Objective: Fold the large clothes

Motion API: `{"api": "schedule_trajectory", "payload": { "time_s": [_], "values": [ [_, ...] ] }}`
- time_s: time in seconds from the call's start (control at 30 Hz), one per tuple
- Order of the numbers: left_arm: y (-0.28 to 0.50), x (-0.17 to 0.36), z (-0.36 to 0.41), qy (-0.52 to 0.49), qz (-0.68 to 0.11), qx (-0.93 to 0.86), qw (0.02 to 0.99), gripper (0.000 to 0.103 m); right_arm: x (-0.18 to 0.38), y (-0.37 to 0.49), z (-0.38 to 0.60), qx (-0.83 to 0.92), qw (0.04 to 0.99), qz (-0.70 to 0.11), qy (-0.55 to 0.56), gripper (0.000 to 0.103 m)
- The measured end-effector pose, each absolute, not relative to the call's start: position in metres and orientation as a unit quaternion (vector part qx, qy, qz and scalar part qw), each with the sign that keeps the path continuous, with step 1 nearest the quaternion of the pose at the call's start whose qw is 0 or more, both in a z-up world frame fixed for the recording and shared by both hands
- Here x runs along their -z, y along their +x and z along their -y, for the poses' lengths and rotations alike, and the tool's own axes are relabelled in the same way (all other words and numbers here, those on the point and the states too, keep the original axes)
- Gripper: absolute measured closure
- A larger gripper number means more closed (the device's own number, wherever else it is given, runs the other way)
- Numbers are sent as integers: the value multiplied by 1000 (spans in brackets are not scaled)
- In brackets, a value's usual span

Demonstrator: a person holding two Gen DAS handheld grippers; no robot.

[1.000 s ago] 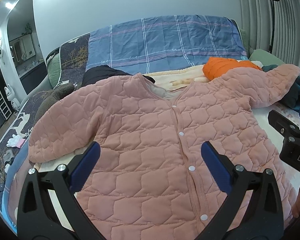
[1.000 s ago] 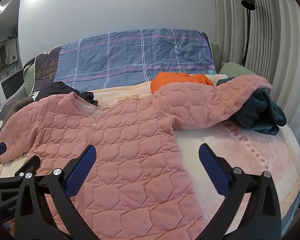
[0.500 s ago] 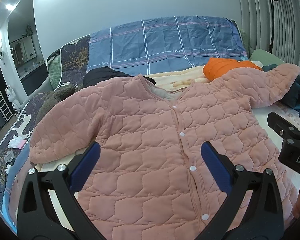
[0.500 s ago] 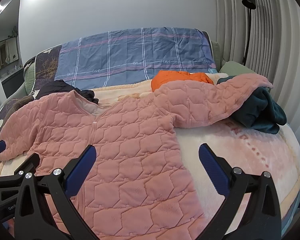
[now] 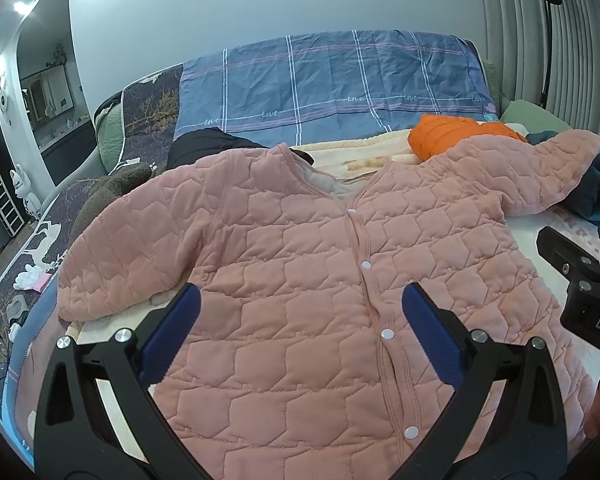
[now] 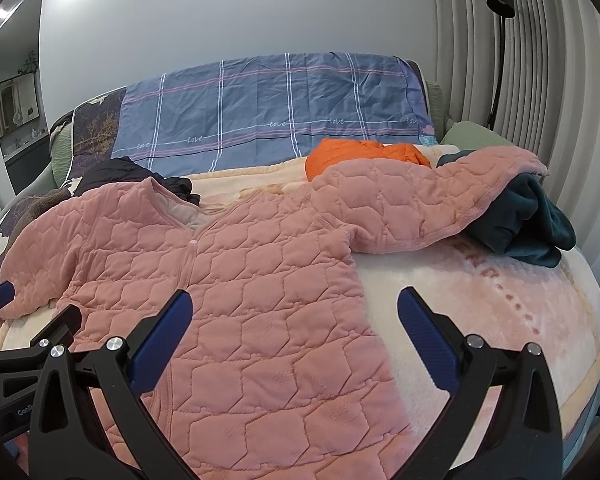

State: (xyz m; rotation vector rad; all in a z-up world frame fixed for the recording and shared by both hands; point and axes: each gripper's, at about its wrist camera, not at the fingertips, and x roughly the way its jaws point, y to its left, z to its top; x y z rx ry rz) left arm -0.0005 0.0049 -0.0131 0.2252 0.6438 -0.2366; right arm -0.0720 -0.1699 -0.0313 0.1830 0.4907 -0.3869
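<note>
A pink quilted jacket (image 5: pixel 312 264) with white snap buttons lies spread face up on the bed, both sleeves out; it also shows in the right wrist view (image 6: pixel 252 280). Its right sleeve (image 6: pixel 420 208) rests over an orange garment and a dark teal one. My left gripper (image 5: pixel 300 320) is open and empty, hovering above the jacket's lower front. My right gripper (image 6: pixel 294 320) is open and empty above the jacket's right hem edge. The right gripper's body shows at the right edge of the left wrist view (image 5: pixel 580 280).
A cream and pink blanket (image 6: pixel 480 300) covers the bed. An orange garment (image 6: pixel 360 154), a dark teal garment (image 6: pixel 528 224) and a black garment (image 5: pixel 208 146) lie near the blue plaid pillow (image 5: pixel 332 84). A floor lamp (image 6: pixel 500 40) stands by the curtains.
Both grippers have drifted slightly; the view of the jacket has shifted a little. The jaws stay open and the jacket has not moved.
</note>
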Motion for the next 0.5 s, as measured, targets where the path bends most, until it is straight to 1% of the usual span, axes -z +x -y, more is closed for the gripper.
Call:
{"api": "schedule_trajectory", "payload": {
  "time_s": [0.5],
  "values": [
    [1, 15, -11, 85, -313, 124, 938, 2, 33, -69, 170, 191, 946, -245, 92, 1]
  ]
}}
